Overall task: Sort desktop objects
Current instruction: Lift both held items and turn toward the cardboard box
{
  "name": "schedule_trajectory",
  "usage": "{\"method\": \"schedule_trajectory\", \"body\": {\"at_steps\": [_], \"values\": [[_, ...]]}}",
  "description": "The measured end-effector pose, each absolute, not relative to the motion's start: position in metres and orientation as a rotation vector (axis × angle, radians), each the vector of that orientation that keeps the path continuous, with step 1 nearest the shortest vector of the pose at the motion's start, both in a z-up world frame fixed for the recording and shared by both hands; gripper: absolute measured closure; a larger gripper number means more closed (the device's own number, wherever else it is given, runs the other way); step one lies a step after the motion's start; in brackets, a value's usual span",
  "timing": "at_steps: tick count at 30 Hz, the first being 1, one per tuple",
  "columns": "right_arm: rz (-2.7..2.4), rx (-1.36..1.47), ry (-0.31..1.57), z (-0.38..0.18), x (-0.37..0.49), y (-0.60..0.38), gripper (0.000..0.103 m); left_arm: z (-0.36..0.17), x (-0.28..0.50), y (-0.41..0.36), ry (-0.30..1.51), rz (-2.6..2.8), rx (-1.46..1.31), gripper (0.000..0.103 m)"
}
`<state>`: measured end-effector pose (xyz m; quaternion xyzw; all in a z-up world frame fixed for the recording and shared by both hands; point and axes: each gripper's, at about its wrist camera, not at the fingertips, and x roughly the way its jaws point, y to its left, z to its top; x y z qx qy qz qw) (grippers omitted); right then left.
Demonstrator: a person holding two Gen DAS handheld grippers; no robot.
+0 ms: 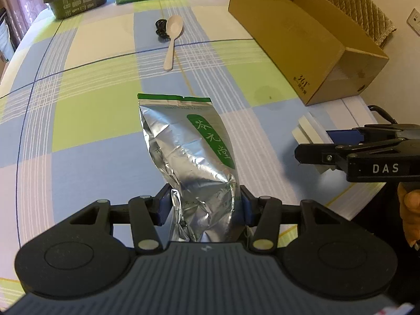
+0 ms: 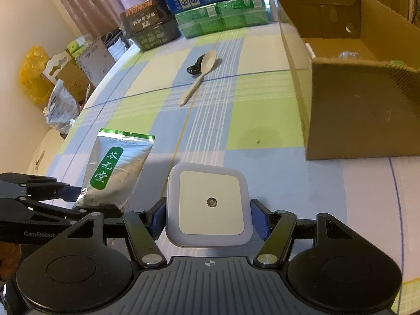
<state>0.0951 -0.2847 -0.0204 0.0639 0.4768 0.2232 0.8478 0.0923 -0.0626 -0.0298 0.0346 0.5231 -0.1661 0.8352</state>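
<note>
Foil tea pouch point(image 1: 189, 157) is gripped in left tongs point(image 1: 204, 207); white square night light point(image 2: 210, 204) in right tongs point(image 2: 208, 218). Spoon point(image 1: 172, 39) and black cable point(image 1: 160, 27) remain ahead on counter point(image 1: 92, 99); cardboard box point(image 2: 354, 92) lies ahead-right.

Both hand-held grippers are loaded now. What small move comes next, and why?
Probably carry the right hand-held gripper forward and right, over the open cardboard box. It is clamped on the square night light, and the box stands close on that side. The left hand-held gripper grips the foil tea pouch farther away.
</note>
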Motion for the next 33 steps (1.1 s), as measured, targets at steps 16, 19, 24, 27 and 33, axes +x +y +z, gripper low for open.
{"method": "schedule_trajectory", "body": {"at_steps": [16,19,24,27,33], "values": [[0.434,0.145,0.939,0.002,0.088,-0.307,0.04,-0.009,0.079,-0.08,1.053,-0.364,0.073,0.057],[0.428,0.151,0.932,0.004,0.085,-0.313,0.04,-0.006,0.077,-0.086,1.046,-0.371,0.078,0.057],[0.415,0.161,0.929,0.005,0.083,-0.323,0.04,-0.002,0.075,-0.094,1.036,-0.379,0.077,0.057],[0.406,0.169,0.926,0.006,0.082,-0.33,0.04,0.0,0.074,-0.1,1.031,-0.386,0.079,0.057],[0.393,0.18,0.916,0.01,0.079,-0.34,0.04,0.004,0.073,-0.111,1.025,-0.398,0.083,0.057]]}}
